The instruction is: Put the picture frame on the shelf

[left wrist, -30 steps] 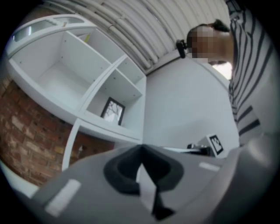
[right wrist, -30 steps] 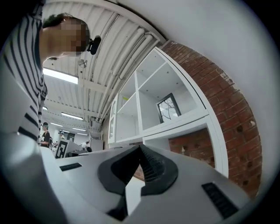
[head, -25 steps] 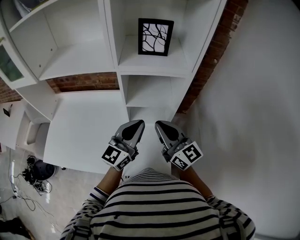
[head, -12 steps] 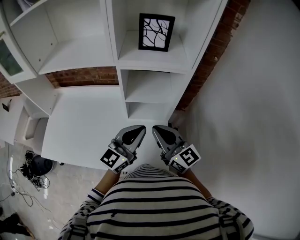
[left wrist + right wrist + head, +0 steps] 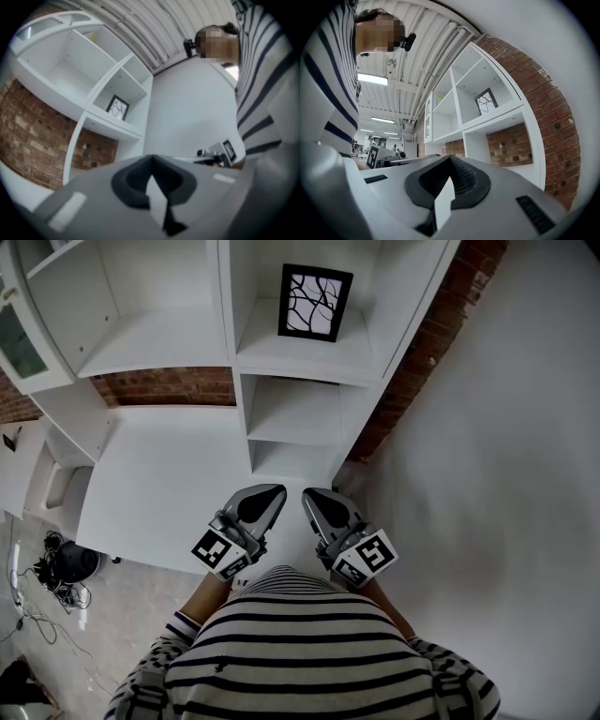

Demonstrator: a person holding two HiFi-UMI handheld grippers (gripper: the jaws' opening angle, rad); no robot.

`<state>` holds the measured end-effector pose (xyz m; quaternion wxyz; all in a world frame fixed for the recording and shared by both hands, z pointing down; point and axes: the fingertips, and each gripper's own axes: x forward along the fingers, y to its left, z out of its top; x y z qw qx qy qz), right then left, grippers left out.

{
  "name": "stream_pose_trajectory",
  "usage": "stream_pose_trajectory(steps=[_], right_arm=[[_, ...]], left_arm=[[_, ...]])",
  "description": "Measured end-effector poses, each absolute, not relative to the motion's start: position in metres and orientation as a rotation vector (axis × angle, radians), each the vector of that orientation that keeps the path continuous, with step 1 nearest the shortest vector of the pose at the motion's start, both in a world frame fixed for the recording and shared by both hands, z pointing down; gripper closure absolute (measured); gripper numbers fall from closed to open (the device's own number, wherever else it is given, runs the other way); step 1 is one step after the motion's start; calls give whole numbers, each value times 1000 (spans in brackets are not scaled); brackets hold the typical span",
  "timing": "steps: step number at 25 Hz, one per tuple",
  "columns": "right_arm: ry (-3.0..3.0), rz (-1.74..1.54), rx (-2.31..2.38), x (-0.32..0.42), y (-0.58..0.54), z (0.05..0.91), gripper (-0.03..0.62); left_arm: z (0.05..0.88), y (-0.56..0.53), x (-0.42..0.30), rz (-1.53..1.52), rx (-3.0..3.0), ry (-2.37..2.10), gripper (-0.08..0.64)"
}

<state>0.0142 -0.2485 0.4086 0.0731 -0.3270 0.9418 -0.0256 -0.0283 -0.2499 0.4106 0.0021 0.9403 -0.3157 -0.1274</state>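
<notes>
The white shelf unit (image 5: 302, 372) fills the far part of the scene, with a brick wall (image 5: 169, 386) behind its open left bay and a white desk top (image 5: 159, 486) running to the near left. The picture frame (image 5: 315, 303) stands upright at the back of the upper right compartment, leaning slightly against the rear panel, which keeps it steady with its patterned face turned out. By that, the task looks done. Nearer, the person's striped shirt (image 5: 300, 652) takes up the bottom of the head view. In front of it, the left gripper (image 5: 274, 493) and the right gripper (image 5: 312, 497) are held side by side, level, pointing towards the shelf but well apart from it. Each is clenched with nothing between its jaws, which suits hands that are pulled back and resting. Compared with a second ago, the two tips sit closer together and nearer the body, while the frame stands in the same compartment as it did
</notes>
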Motion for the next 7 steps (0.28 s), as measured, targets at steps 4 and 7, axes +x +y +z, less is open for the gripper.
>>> stream_pose_trajectory(steps=[4, 7], right_arm=[[2821, -85, -983, 16, -249, 408, 586], [2814, -82, -981, 17, -249, 405, 586]], left_arm=[[411, -249, -26, -396, 2958, -976, 554], [409, -248, -24, -404, 2964, -964, 554]])
